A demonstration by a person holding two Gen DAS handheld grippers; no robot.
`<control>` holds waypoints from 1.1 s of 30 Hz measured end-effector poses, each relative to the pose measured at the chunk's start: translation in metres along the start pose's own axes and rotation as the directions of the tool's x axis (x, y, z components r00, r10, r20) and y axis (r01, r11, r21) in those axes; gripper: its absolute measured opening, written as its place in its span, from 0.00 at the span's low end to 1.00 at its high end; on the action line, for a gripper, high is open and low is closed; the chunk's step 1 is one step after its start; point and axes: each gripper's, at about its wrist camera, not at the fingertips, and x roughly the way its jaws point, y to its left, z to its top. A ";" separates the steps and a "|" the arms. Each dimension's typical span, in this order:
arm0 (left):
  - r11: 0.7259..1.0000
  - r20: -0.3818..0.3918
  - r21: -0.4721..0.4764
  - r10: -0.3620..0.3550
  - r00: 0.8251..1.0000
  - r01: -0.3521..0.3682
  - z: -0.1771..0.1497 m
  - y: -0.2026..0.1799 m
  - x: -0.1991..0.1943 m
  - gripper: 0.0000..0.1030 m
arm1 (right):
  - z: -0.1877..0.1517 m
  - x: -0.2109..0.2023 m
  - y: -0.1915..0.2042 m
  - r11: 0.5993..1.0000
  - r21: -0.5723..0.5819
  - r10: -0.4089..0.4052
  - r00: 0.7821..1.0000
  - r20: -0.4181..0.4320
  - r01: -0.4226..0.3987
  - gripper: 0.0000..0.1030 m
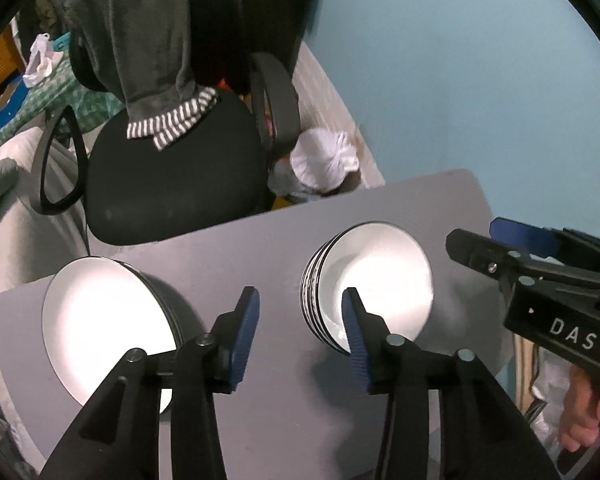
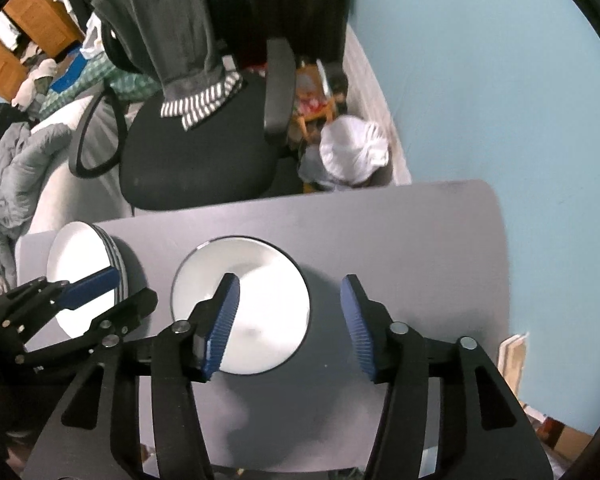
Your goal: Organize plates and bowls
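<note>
Both tongs are hanging open over the grey table (image 2: 420, 232) with nothing in them. Left gripper (image 1: 300, 320) has its blue pads about half spread, only bare tabletop in the gap, and its right pad sits in front of the near rim of the stack of bowls (image 1: 368, 280) without visibly touching it. Right gripper (image 2: 290, 320) is the same deal: jaws parted to a middling width, nothing clamped, the left pad overlapping the bowl stack in its own view and the right pad over plain table. Working outward from there, the bowls are nested together around the table's middle, roughly 1 o'clock from the left gripper and 11 o'clock from the right one. The stack of plates (image 1: 108, 320) is off toward the left end of the table, about 9 o'clock from the left gripper, well apart from the bowls. Past the table at 12 o'clock there's a black office chair (image 2: 204, 152) with a grey garment draped over its back, and a light blue wall to the right. My read: both piles look tidy and I can't spot any loose dish on the table, so this seems like the letting-go stage right after a placement, maybe near the end. Next move probably just calls for lifting both grippers straight off without catching a rim, since a nudge could shift the nested bowls.
</note>
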 end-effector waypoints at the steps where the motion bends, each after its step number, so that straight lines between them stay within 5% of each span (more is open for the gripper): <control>1: 1.000 0.012 -0.009 -0.007 1.000 0.007 -0.001 0.002 -0.006 0.47 | 0.000 -0.004 0.002 1.000 -0.003 -0.004 1.000 0.011 0.004 0.54; 11: 0.998 0.107 -0.047 -0.041 0.993 0.046 -0.019 0.023 -0.054 0.51 | -0.011 -0.044 0.020 1.000 -0.003 -0.020 0.995 0.101 0.021 0.58; 33: 0.992 0.164 -0.071 -0.088 0.983 0.100 -0.083 0.073 -0.108 0.52 | -0.051 -0.084 0.074 0.996 0.005 -0.086 0.970 0.229 0.087 0.61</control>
